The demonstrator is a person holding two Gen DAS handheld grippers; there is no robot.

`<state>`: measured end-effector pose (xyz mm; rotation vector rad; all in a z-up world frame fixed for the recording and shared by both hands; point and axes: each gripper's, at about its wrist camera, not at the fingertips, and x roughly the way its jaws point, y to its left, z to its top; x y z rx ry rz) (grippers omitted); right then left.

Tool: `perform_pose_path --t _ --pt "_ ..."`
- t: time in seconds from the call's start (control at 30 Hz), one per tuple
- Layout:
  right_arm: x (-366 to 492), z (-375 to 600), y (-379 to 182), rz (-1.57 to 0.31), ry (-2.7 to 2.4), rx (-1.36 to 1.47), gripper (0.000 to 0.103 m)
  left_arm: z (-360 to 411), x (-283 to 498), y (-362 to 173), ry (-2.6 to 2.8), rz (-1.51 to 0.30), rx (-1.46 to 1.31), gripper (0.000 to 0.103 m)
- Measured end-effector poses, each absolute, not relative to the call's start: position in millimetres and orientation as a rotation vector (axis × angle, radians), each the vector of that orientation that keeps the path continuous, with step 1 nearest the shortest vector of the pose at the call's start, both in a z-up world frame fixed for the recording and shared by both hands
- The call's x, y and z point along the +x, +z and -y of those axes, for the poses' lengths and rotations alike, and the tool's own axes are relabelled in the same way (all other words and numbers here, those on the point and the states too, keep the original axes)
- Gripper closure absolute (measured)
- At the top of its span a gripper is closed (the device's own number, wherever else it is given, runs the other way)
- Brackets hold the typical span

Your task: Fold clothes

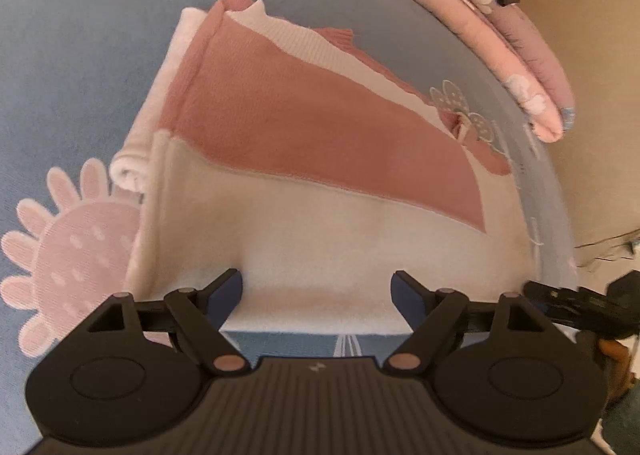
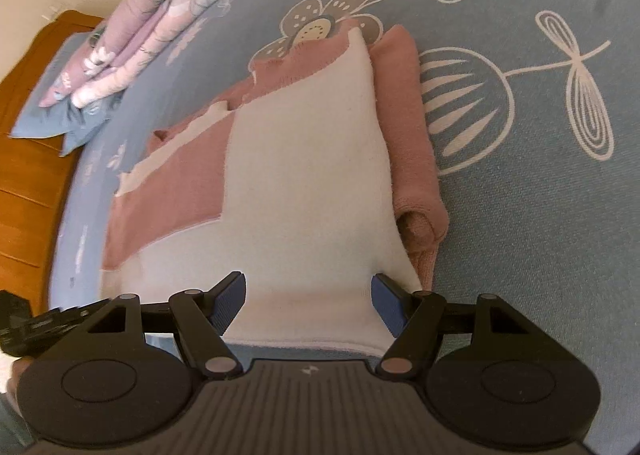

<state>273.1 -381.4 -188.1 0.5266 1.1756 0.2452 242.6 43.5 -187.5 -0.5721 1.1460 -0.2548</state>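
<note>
No containers in either view, just a pink-and-white sweater (image 1: pixel 304 143) lying partly folded on the blue flower-print bedsheet (image 1: pixel 80 55). Taking the sweater as landmark: its white hem end is nearest both cameras, the pink panel runs diagonally across the middle, ribbed white collar edge at the far end. One sleeve is rolled along the left edge in the left wrist view (white); in the right wrist view a pink sleeve (image 2: pixel 412 127) is folded along the right edge. A folded lilac floral quilt (image 1: pixel 520 55) lies beyond the sweater's far corner, near the bed edge; an orange wooden floor (image 2: pixel 28 127) shows past it. Left gripper (image 1: pixel 318 295) pitches down over the hem, jaws wide, blue pads (image 1: pixel 230 295) apart above the white fabric, nothing pinched. Right gripper (image 2: pixel 308 301) has the same pose at the sweater's near hem, jaws wide, pads either side of the white cloth, not pressing it. Each view catches the other gripper just beside the hem at frame edge.
</note>
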Motion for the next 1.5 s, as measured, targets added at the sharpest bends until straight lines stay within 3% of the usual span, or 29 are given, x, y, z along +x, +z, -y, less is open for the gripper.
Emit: perform_pose_path --t 0.27,0.47,0.57,0.63,0.73,1.13,1.37,1.5 --pt "278.3 365.3 -187.9 -1.185 0.162 0.483 0.026 -95.3 222.2 -188.7 -0.303 -1.148 -0.697 0.022" --pt "276.6 344.7 -174.3 -1.191 0.135 0.425 0.025 -88.2 228.9 -163.3 -0.384 -0.985 -0.71 0.022" --pt "270.6 335.3 -170.8 -1.179 0.131 0.431 0.025 -92.9 237.5 -179.9 -0.304 -0.993 -0.723 0.021" --pt "267.1 331.5 -167.9 -1.172 0.123 0.428 0.025 -97.8 239.9 -197.2 -0.229 -1.041 -0.727 0.028" --pt "263.6 330.7 -161.1 -1.141 0.108 0.413 0.025 -102.3 228.1 -186.7 -0.226 -1.005 -0.784 0.025" --pt "250.6 375.9 -176.4 -1.094 0.02 0.591 0.026 -64.5 213.5 -158.7 -0.265 -1.065 -0.525 0.023" --pt "283.7 370.8 -146.6 -0.922 0.111 0.581 0.025 -41.1 211.2 -156.7 -0.285 -1.091 -0.465 0.023" --pt "304.8 383.3 -173.0 -0.997 0.071 0.564 0.027 -32.3 212.0 -156.8 -0.276 -1.088 -0.448 0.023"
